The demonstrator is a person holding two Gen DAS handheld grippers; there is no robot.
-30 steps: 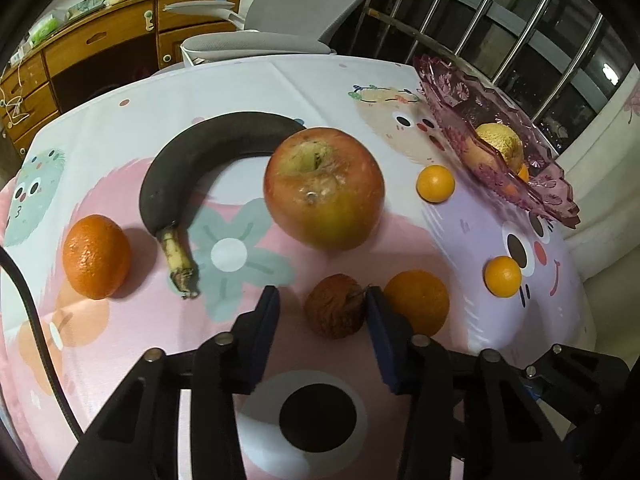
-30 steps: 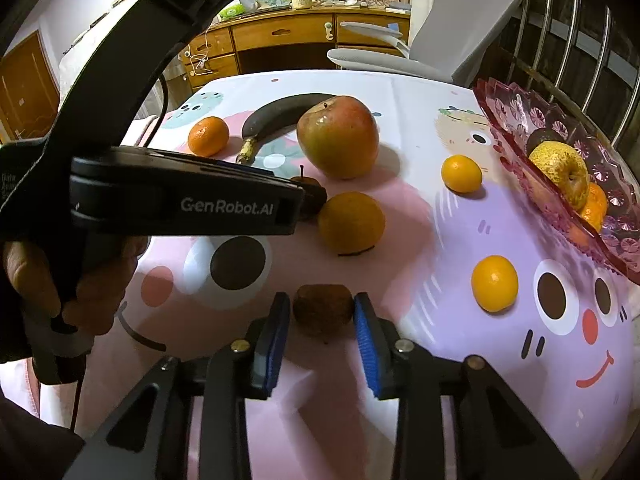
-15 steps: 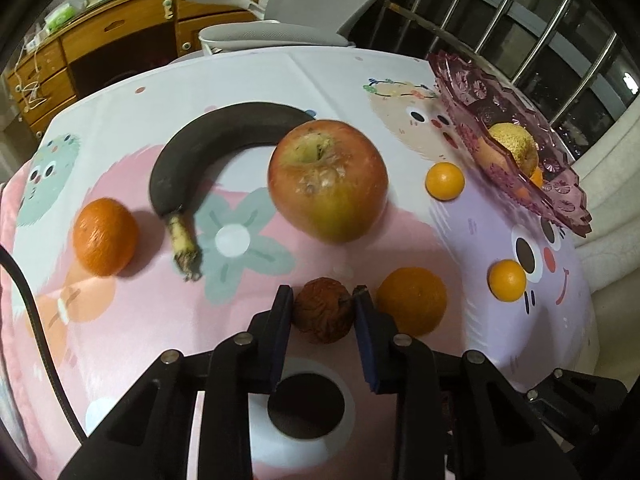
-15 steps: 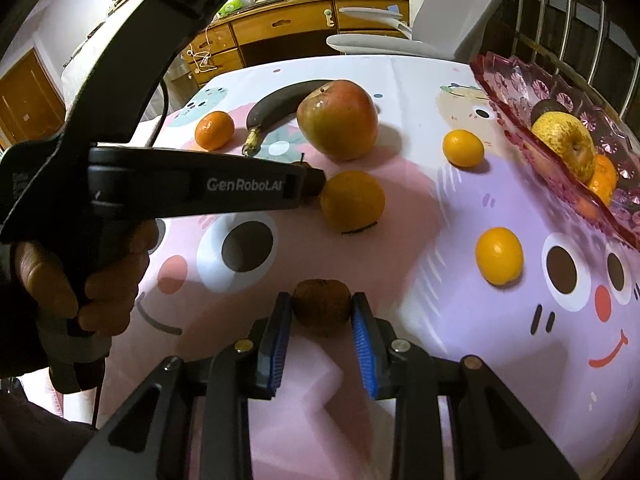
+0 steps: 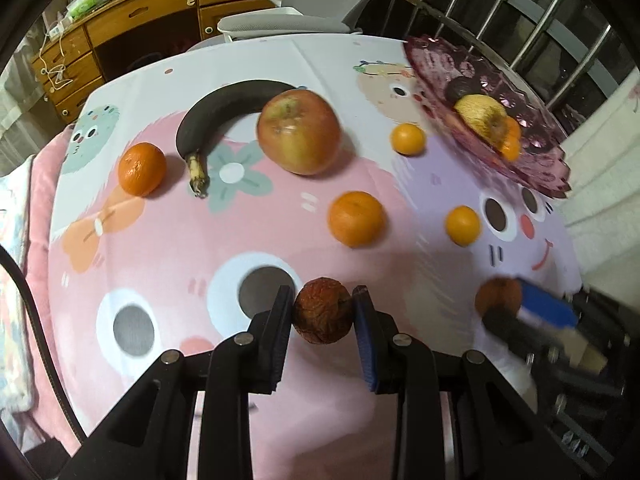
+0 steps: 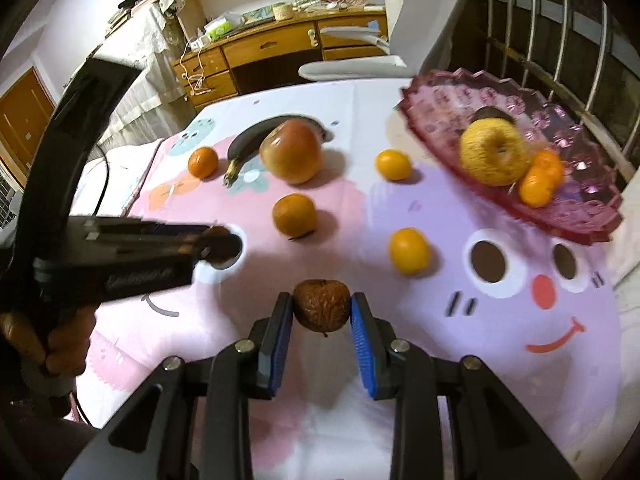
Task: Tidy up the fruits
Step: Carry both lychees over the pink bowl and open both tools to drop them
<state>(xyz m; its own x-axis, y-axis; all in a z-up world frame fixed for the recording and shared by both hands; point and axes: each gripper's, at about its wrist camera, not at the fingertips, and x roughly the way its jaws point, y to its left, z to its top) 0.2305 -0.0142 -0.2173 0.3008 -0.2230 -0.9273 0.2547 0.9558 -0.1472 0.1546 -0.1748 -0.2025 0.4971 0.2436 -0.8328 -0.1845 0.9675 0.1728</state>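
Observation:
My left gripper is shut on a wrinkled brown fruit, lifted above the cartoon tablecloth. My right gripper is shut on a second wrinkled brown fruit, also held off the cloth. A purple glass dish at the right holds a yellow apple, small oranges and a dark fruit. On the cloth lie a big red apple, a blackened banana and several oranges, such as the middle orange. The right gripper shows blurred in the left wrist view.
A grey office chair and a wooden desk stand behind the table. A metal railing runs at the right behind the dish. The left gripper's body and the hand holding it fill the left side of the right wrist view.
Both grippers closed on their wrinkled fruits and lifted them up and back from the cloth. The table and the other fruits now look farther away.

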